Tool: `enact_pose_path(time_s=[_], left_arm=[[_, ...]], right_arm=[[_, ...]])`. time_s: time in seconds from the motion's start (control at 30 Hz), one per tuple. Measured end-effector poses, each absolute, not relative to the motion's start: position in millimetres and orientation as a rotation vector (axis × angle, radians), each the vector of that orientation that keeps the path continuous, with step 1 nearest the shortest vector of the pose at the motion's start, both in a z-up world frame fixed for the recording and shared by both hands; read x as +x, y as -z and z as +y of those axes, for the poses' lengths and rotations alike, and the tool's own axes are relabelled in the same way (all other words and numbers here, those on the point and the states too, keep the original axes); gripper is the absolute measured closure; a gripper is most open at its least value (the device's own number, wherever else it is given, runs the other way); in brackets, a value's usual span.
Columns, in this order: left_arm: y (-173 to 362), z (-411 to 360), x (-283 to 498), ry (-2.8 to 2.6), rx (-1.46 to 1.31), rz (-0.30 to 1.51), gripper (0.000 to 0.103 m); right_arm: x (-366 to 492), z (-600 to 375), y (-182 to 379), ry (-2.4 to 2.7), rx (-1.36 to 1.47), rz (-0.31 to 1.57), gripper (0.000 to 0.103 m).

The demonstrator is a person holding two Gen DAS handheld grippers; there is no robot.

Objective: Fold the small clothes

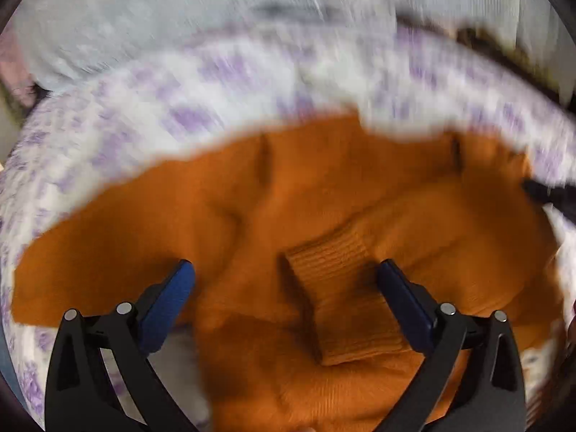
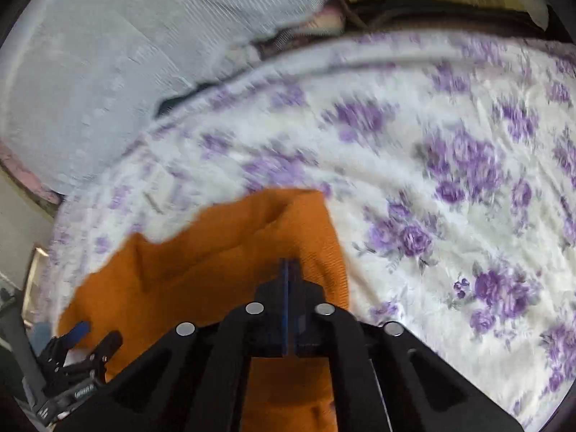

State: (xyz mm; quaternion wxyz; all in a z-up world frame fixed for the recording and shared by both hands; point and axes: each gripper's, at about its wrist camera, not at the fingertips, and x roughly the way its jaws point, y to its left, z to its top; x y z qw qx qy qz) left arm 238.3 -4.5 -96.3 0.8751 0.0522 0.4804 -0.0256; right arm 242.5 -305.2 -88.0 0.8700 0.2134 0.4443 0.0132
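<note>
An orange knit sweater [image 1: 252, 216] lies on a bed sheet with purple flowers [image 1: 180, 108]. A sleeve with a ribbed cuff [image 1: 327, 262] is folded across its middle. My left gripper [image 1: 286, 273] is open just above the sweater, its blue pads on either side of the cuff. In the right wrist view my right gripper [image 2: 289, 270] is shut on the sweater's [image 2: 216, 259] right edge and holds it lifted. The left gripper [image 2: 91, 334] shows at the lower left of that view. Both views are motion-blurred.
The flowered sheet [image 2: 450, 180] stretches wide to the right of the sweater. A pale blue blanket or pillow [image 2: 108, 54] lies at the far left. Dark clutter [image 2: 414, 10] sits beyond the bed's far edge.
</note>
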Motion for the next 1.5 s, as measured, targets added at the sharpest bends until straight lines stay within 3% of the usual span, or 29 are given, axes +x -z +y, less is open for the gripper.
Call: enact_pose_path(time_s=[0.2,0.43,0.6,0.67,0.7,0.93,1.07,1.27,1.33,1.4,1.47,1.5], left_arm=[[77,17,218,0.071,-0.015,0.951,0.004],[85,13,212,0.064,0.053,0.984,0.004],[66,57,185,-0.009,-0.008,0.956,0.004],[61,88,175,-0.050,-0.068,0.967,0.004],[60,99,170,-0.064,-0.094,0.967,0.004],[63,189,146,-0.199,-0.307,0.963,0.004],[76,233,146,-0.159,-0.585,0.940,0.005],[83,276,147,-0.145,-0.857,0.805,0.007],[85,283,149,-0.163,-0.872,0.795,0.024],[87,287,152,-0.192,-0.843,0.801,0.069],[94,293,154,-0.178,-0.870,0.825,0.093],[96,294,154,-0.173,-0.886,0.829,0.093]], right_arm=[[185,-294,61,-0.065,0.391,0.807,0.098],[164,-291,83,-0.085,0.404,0.872,0.103],[126,-279,49,-0.125,0.383,0.756,0.089],[114,-267,38,-0.154,0.381,0.738,0.060],[110,-262,33,-0.162,0.376,0.726,0.058],[83,-203,8,-0.294,0.362,0.697,0.058],[76,-179,6,-0.337,0.362,0.706,0.057],[74,-173,15,-0.339,0.362,0.727,0.057],[77,-176,18,-0.336,0.373,0.736,0.057],[78,-178,21,-0.335,0.379,0.740,0.057],[79,-179,24,-0.333,0.381,0.744,0.057],[79,-180,24,-0.333,0.381,0.746,0.057]])
